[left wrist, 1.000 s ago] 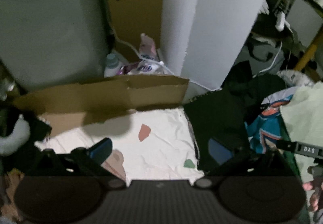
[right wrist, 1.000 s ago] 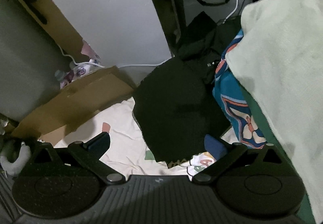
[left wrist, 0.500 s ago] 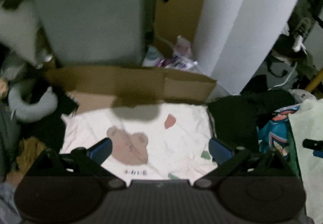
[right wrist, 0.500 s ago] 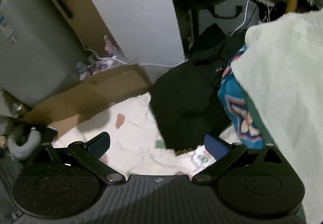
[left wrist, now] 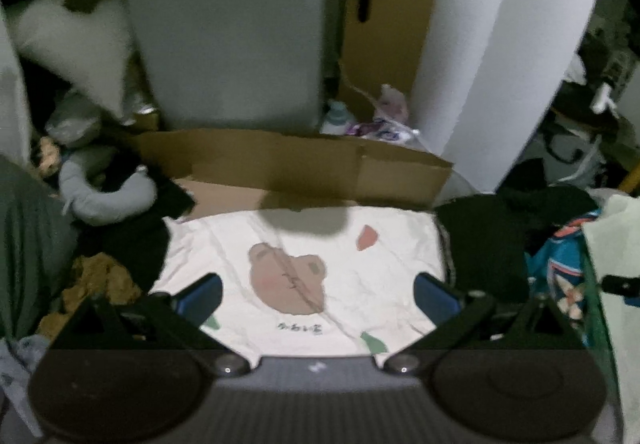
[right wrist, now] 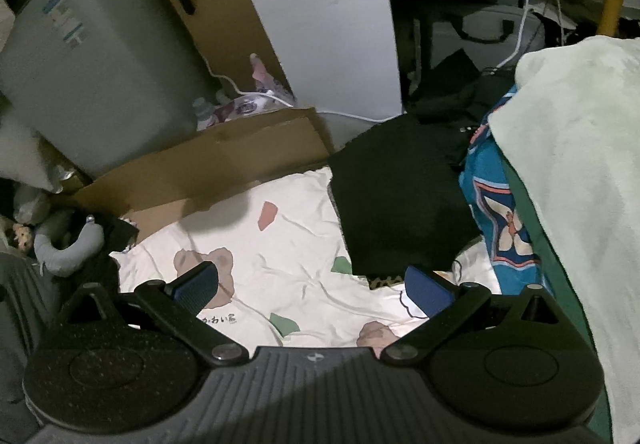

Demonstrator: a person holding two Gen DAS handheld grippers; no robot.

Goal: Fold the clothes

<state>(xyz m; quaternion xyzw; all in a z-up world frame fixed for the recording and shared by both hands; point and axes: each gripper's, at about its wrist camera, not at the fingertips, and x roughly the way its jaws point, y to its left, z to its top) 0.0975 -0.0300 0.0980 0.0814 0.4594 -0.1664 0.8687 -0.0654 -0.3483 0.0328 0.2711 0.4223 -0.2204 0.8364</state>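
Dim indoor light, corners vignetted black. Left wrist view soft, motion-blurred; right wrist view sharper. Strong fisheye bending at edges. Soft shadow falls across white printed sheet (left wrist: 384,264) near cardboard (left wrist: 288,168).

under my left gripper (left wrist: 318,298), matt black plastic with ribbed blue pads, lies a creased cream cotton sheet (left wrist: 384,276), its printed bear flat and dull. at twelve o'clock, raw brown cardboard (left wrist: 288,164), matt and rough-edged. at three o'clock, black cloth (left wrist: 480,244) soaks up light. past my right gripper (right wrist: 314,290), same grained plastic, a pale green towel (right wrist: 568,172) shows fluffy pile at two o'clock, beside smooth blue printed fabric (right wrist: 504,228).
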